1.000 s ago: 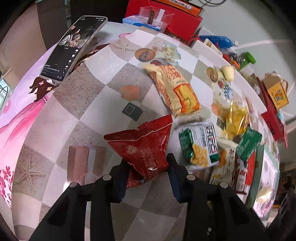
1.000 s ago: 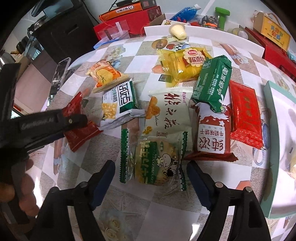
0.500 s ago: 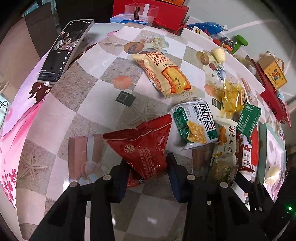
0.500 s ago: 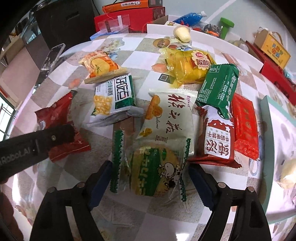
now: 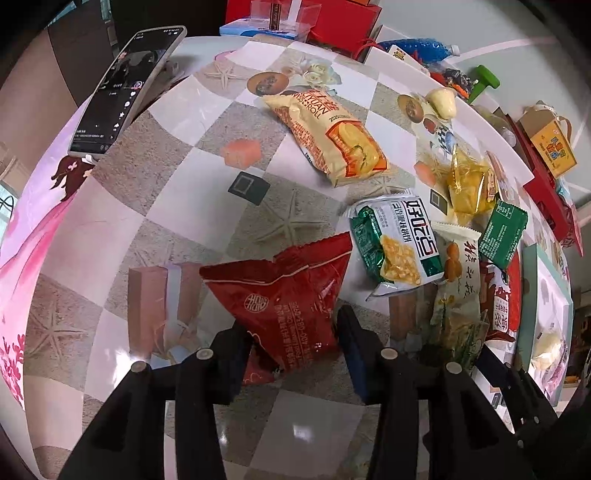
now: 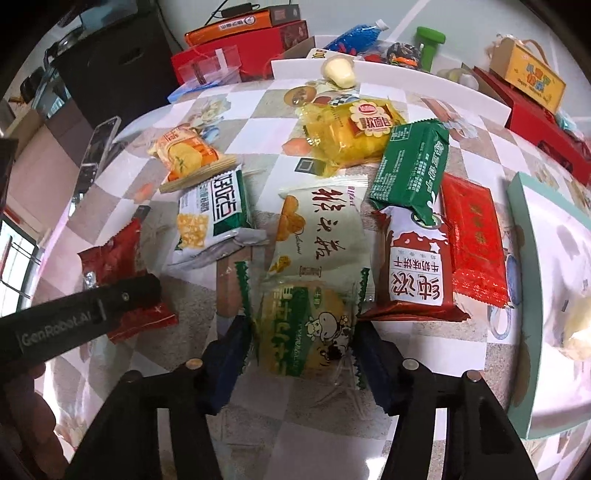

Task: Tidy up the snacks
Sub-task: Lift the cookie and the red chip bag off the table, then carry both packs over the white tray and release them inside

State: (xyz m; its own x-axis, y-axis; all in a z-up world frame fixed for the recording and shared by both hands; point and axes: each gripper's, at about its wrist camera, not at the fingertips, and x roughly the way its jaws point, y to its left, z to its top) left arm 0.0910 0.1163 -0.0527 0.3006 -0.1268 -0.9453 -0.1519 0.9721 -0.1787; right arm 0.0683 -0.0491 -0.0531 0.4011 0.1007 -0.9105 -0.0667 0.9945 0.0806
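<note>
Nine snack packets spread on the checked table (image 6: 424, 398): one crumpled red packet (image 5: 284, 295), one white-and-green corn packet (image 5: 397, 243), one cream swiss-roll packet (image 5: 332, 136) printed "SWISS ROLL", one yellow bread packet (image 6: 351, 129), one dark green packet (image 6: 413, 166), one flat red packet (image 6: 472, 240), one red-and-white milk-biscuit packet (image 6: 417, 269), one white packet with brush lettering (image 6: 321, 225), and one clear round-biscuit packet (image 6: 306, 332) with green edges and a cartoon cow. Left gripper (image 5: 295, 336) straddling the near end of the red packet, jaws opening, the left pad apart from the wrapper, the grip slackened. Right gripper (image 6: 301, 350) set around the round-biscuit packet near the table's front edge, jaws closing, both blue pads at the wrapper's edges; firm pressure not clear. Seen whole and face-up only from the left wrist: one phone (image 5: 129, 88) at the far left, a mere sliver from the right. Seen only from the right wrist: "GenRobot.AI" on the left gripper's finger, a hand (image 6: 22, 417) below it, and the orange box (image 6: 236, 24) on the red boxes. Teal-rimmed tray (image 6: 517, 258) at the right.
</note>
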